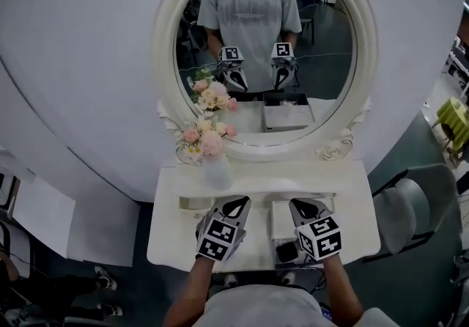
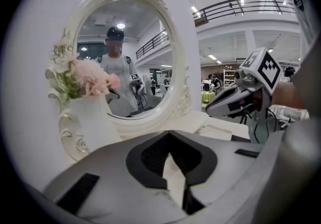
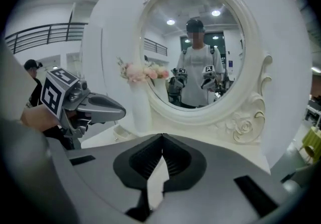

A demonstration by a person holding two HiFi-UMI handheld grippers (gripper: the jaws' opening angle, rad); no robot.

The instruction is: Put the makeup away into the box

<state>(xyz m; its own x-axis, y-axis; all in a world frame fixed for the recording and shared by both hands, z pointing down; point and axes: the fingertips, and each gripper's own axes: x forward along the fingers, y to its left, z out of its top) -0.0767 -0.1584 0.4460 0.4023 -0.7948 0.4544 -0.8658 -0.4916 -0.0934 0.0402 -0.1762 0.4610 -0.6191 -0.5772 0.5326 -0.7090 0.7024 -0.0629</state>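
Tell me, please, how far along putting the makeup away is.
Looks nearly done: no loose makeup shows on the table. In hand: nothing; the left gripper and right gripper are shut and empty above its front. Left: I cannot tell what the dark item near the box is.

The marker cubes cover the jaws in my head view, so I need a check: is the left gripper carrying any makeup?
Observer: No. In the left gripper view the left gripper is shut, its tips touching, with nothing between them.
Operator: And the right one?
Observer: The right gripper is shut and empty too, as its own view shows.
Operator: Where are they aimed?
Observer: At the mirror, which fills each gripper view above the jaws.
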